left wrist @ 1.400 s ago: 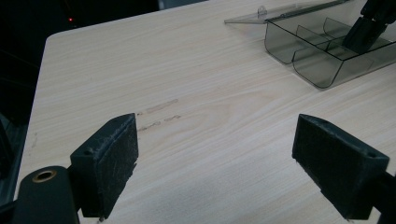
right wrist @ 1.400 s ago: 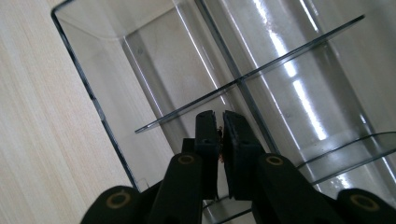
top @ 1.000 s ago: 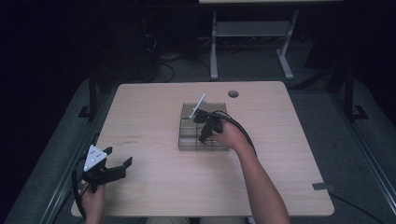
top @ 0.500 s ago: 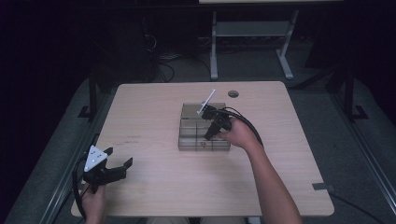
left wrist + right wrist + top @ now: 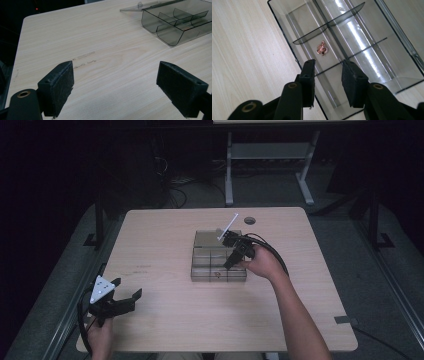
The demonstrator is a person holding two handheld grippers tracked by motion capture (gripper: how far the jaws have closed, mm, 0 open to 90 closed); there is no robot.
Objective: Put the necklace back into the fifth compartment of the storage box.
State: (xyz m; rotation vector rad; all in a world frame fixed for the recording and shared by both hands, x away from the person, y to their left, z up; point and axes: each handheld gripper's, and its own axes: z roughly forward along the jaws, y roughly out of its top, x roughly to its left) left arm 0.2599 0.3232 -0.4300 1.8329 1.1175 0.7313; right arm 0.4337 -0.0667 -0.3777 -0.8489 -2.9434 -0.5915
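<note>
Right gripper (image 5: 325, 80) hangs above the clear organizer box (image 5: 218, 262), fingers (image 5: 308, 82) partly apart with nothing between them; they have just been opening. The small copper-coloured trinket (image 5: 322, 48) lies loose on the floor of a compartment just ahead of the fingertips, near the box's long wall, not touching either pad.

Left gripper (image 5: 122, 87) sits at the near left corner of the desk (image 5: 165, 320), fingers spread wide, holding nothing, well apart from the box.

Risks, as judgement:
- the box is light, thin plastic; a pad catching a wall or divider on the way out could drag or tip it, and the trinket would skid into another cell.
- dividers are low and curved at one end, so a small piece can slide under or over if the box gets jolted.
- the lid (image 5: 208, 238) lies flat behind the box, hinged; cable snagging it could swing it.

Materials: box is smoky transparent plastic, glossy, rectangular, crossed by thin partitions. Trinket is tiny, shiny, irregular and lumpy; exact shape too small to tell. Desk is pale wood-grain laminate, matte. Pads are black, rough foam-like blocks.
</note>
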